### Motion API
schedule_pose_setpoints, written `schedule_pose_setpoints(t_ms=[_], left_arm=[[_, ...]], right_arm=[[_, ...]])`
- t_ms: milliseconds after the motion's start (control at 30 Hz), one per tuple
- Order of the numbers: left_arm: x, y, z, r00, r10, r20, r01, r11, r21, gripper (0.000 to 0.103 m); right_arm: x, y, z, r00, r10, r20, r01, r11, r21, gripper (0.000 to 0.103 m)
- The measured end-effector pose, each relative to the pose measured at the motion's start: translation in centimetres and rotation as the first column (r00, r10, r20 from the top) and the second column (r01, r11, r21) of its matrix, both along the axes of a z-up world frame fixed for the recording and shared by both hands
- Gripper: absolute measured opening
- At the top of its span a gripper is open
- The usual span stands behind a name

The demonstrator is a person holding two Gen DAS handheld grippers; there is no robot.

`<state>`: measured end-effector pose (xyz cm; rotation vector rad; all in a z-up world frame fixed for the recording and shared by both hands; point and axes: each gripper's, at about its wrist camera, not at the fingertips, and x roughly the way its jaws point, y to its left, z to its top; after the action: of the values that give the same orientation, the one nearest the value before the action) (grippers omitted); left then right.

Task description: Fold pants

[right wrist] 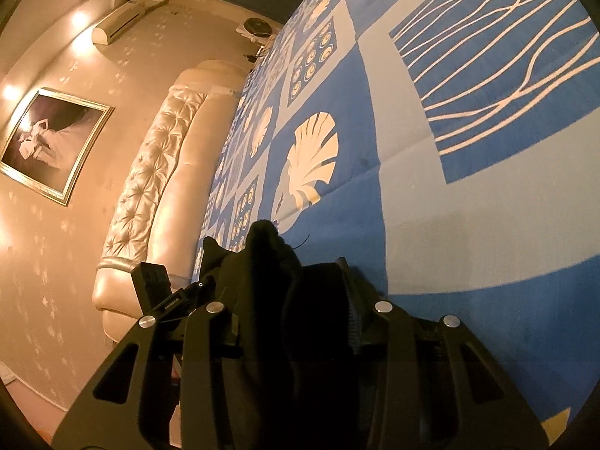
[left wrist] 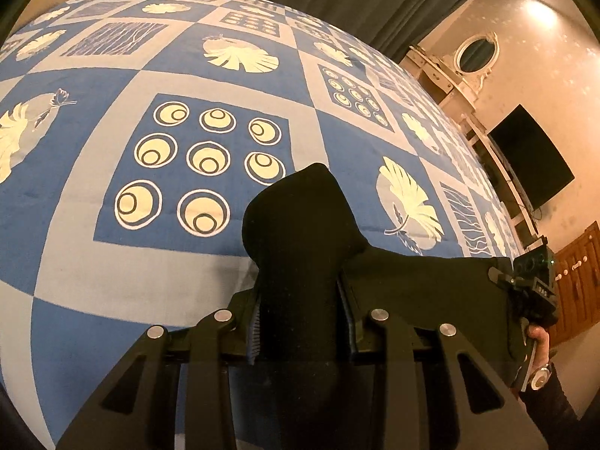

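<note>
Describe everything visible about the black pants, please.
The black pants look like soft, matte, knitted cloth. Both grippers are shut on them: the left gripper pinches one bunched fold, the right gripper another, and cloth stretches between them above the blue patterned bedspread. Waistband and leg ends cannot be told.

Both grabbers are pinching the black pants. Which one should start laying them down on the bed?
Probably the left gripper. It holds the black pants over a wide open stretch of the blue bedspread. The right gripper also clamps the cloth, but sits tilted nearer the bed's edge.
</note>
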<state>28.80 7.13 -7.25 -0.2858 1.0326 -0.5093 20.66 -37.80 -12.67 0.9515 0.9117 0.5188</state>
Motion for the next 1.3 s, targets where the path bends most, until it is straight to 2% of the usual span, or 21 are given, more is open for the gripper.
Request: schedule_pose_setpoints(t_ms=[200,267,367,433,467,533,667,767,867,900,967,1033,1100,1133,1167,1300], left_arm=[[0.5,0.6,-1.1,0.999,0.019,-0.035,-0.021,0.998,-0.057,0.035],[0.4,0.7,-1.4,0.999,0.015,-0.037,-0.017,0.998,-0.067,0.041],[0.0,1.3,-1.3,0.999,-0.001,-0.044,-0.003,0.995,-0.105,0.049],[-0.9,2.6,-0.9,0.998,0.021,-0.063,-0.030,0.988,-0.150,0.059],[-1.5,3.1,-0.8,0.997,0.035,-0.071,-0.046,0.986,-0.159,0.066],[-3.4,4.2,-0.7,0.996,0.035,-0.081,-0.049,0.983,-0.180,0.069],[-7.7,5.7,-1.3,0.994,0.023,-0.108,-0.046,0.975,-0.220,0.070],[-10.6,6.8,-1.8,0.989,0.045,-0.138,-0.084,0.954,-0.289,0.070],[-12.6,6.8,-2.0,0.986,0.050,-0.162,-0.101,0.939,-0.328,0.071],[-12.9,6.6,-2.0,0.986,0.047,-0.159,-0.097,0.941,-0.325,0.071],[-13.4,6.1,-1.8,0.988,0.049,-0.146,-0.091,0.949,-0.301,0.071],[-13.6,5.6,-1.7,0.988,0.046,-0.150,-0.088,0.952,-0.292,0.071],[-13.7,5.0,-1.6,0.987,0.041,-0.155,-0.083,0.960,-0.269,0.069],[-13.8,4.6,-1.3,0.988,0.041,-0.150,-0.078,0.965,-0.250,0.057],[-13.9,4.3,-1.3,0.988,0.031,-0.149,-0.068,0.966,-0.249,0.039],[-14.3,3.2,-0.3,0.993,0.033,-0.117,-0.056,0.979,-0.198,0.029]], right_arm=[[0.3,-0.3,-0.8,1.000,-0.021,-0.019,0.022,0.999,0.034,0.037],[0.3,-0.4,-0.9,1.000,-0.024,-0.019,0.024,0.999,0.031,0.037],[0.0,-0.3,-0.4,1.000,-0.009,-0.020,0.009,1.000,0.023,0.049],[-0.8,-0.6,0.1,1.000,-0.007,-0.025,0.008,0.999,0.042,0.065],[-1.6,-0.8,0.4,1.000,-0.009,-0.028,0.011,0.999,0.050,0.067],[-2.8,-1.1,0.6,0.999,0.001,-0.039,0.001,0.999,0.051,0.073],[-6.3,-0.9,0.5,0.996,0.052,-0.076,-0.049,0.998,0.045,0.074],[-8.9,0.1,0.6,0.993,0.095,-0.075,-0.092,0.995,0.040,0.075],[-10.5,1.2,0.7,0.991,0.120,-0.064,-0.118,0.993,0.029,0.076],[-10.8,1.4,0.8,0.992,0.111,-0.058,-0.109,0.994,0.021,0.076],[-11.0,1.4,0.6,0.994,0.084,-0.064,-0.082,0.996,0.032,0.068],[-11.1,0.9,-0.1,0.994,0.058,-0.088,-0.054,0.997,0.051,0.048],[-11.4,0.6,-0.4,0.994,0.053,-0.091,-0.048,0.997,0.058,0.041],[-11.6,0.6,-0.4,0.995,0.054,-0.088,-0.049,0.997,0.056,0.039],[-11.7,0.7,-0.3,0.995,0.053,-0.086,-0.049,0.997,0.052,0.039],[-11.9,0.7,0.2,0.997,0.032,-0.076,-0.025,0.996,0.090,0.034]])
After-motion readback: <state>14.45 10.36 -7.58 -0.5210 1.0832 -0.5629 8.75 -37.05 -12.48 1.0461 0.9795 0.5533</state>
